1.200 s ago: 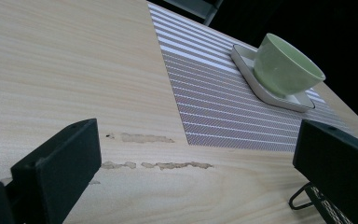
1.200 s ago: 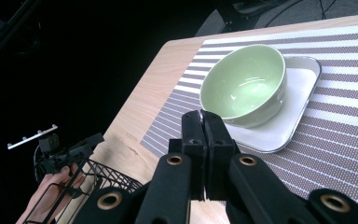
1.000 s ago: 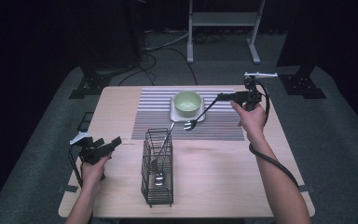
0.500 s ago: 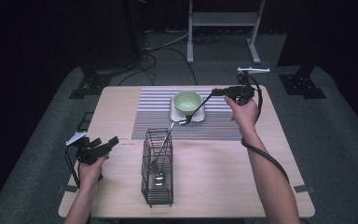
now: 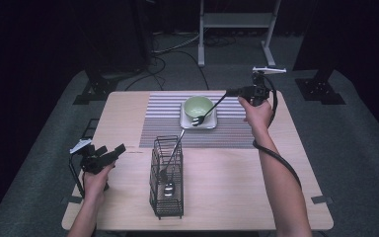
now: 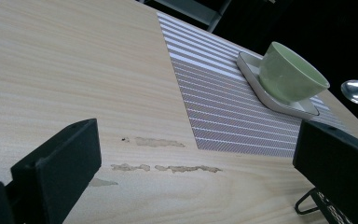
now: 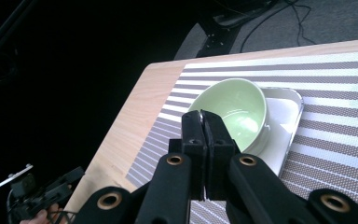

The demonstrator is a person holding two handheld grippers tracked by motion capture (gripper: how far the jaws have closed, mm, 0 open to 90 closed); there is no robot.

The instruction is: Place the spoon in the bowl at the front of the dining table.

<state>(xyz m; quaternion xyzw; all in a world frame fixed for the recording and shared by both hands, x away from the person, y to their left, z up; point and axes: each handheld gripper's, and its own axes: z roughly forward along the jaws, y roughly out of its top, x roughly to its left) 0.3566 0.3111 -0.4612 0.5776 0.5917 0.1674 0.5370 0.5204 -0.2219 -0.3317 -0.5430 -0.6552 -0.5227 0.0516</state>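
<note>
Fork [image 5: 208,110] hangs clamped in your right gripper [image 5: 233,92] jaws, tines over the white tray [image 5: 212,123] beside the green bowl [image 5: 198,106]. Nearer you, the wire caddy [image 5: 167,183] holds spoons [image 5: 169,186]. Your left gripper [image 5: 107,155] jaws stand apart, empty.

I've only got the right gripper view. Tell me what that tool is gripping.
Observer: The right tool is shut on a metal utensil; its head hangs over the near edge of the white plate, beside the green bowl.
Operator: Give me the left tool.
Observer: The left tool is open with nothing between its jaws, at the left edge of the table.
Operator: Report any other cutlery.
Observer: A black wire caddy stands mid-table, in front of the striped mat, with spoons in it.
</note>
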